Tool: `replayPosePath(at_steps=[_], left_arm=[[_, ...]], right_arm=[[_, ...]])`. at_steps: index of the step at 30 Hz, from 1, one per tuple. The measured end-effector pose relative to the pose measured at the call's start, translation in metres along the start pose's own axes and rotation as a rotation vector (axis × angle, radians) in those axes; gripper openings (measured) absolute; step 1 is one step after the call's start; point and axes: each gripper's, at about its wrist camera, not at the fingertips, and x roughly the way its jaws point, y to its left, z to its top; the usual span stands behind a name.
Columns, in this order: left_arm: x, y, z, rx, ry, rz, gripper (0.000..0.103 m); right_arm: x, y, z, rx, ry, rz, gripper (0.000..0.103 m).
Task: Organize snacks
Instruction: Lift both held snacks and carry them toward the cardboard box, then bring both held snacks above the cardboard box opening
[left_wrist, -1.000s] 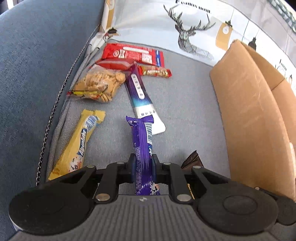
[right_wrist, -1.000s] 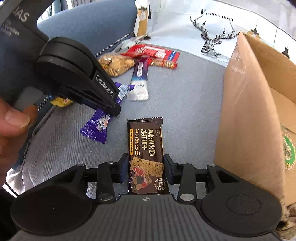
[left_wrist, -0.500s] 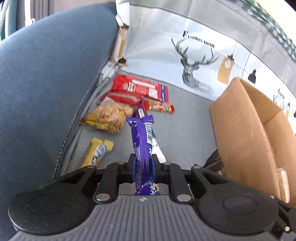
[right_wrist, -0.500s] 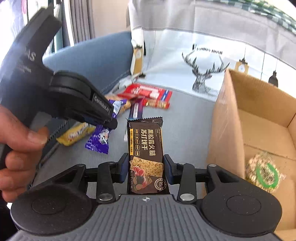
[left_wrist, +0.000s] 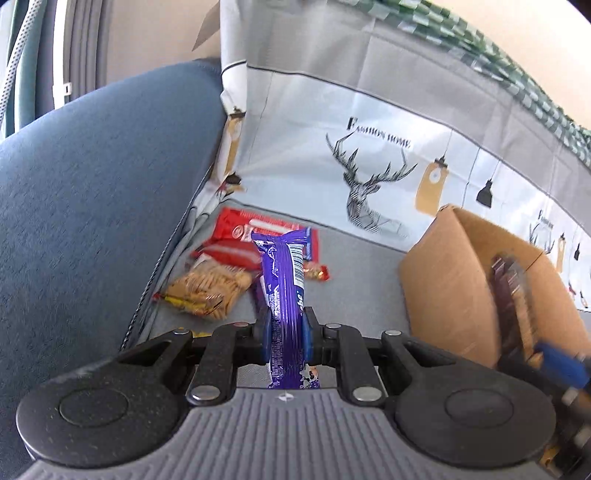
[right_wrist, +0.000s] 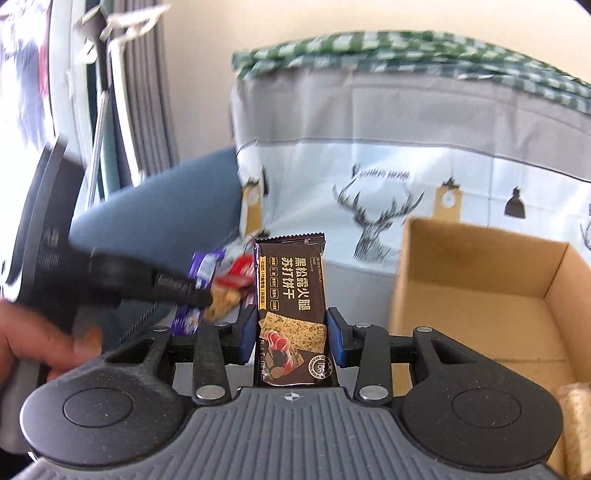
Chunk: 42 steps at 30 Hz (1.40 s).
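A cardboard box (right_wrist: 480, 295) is seen open at the right on the sofa seat (left_wrist: 354, 266); a pale packet (right_wrist: 572, 424) is partly visible at its near right corner, contents otherwise not discernible. The seat is grey, bounded by a blue armrest (left_wrist: 92, 192) at left and a deer-print cover (left_wrist: 369, 166) behind, with a green checked cloth (right_wrist: 369, 51) on top. A red pack (left_wrist: 240, 230), a biscuit bag (left_wrist: 207, 286) and a small red-gold bar (left_wrist: 316, 273) are left lying near the armrest corner. A purple bar (left_wrist: 286, 295) is pinched by the left tool (left_wrist: 285, 332), held above the seat. A dark brown cracker pack (right_wrist: 291, 314), printed with crackers and ham, is pinched by the right tool (right_wrist: 291, 341), just left of the box.
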Motion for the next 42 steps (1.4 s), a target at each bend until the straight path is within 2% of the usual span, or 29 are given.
replayPosePath(at_steps=[8,12,17,20,28,34,42], left_arm=[[-0.004,-0.022,0.003,0.011,-0.043,-0.049,0.017],[-0.002,-0.038,0.003,0.031,-0.054,-0.071,0.017],[0.001,-0.059,0.002,0.055,-0.068,-0.096,0.017],[0.003,-0.072,0.001,0.071,-0.072,-0.107,0.017],[-0.001,-0.109,-0.002,0.114,-0.142,-0.166,0.017],[-0.012,-0.135,-0.004,0.102,-0.226,-0.255,0.017],[-0.011,-0.172,-0.015,0.169,-0.23,-0.319,0.017]], right_arm=[[-0.031,-0.067,0.043,0.055,-0.096,-0.068,0.041],[-0.039,-0.107,0.051,0.053,-0.123,-0.133,0.041],[-0.037,-0.153,0.028,0.135,-0.085,-0.215,0.041],[-0.041,-0.167,0.021,0.152,-0.074,-0.227,0.041],[-0.058,-0.196,0.007,0.136,-0.088,-0.294,0.041],[-0.066,-0.216,-0.003,0.139,-0.073,-0.336,0.041],[-0.068,-0.229,-0.009,0.167,-0.061,-0.361,0.041]])
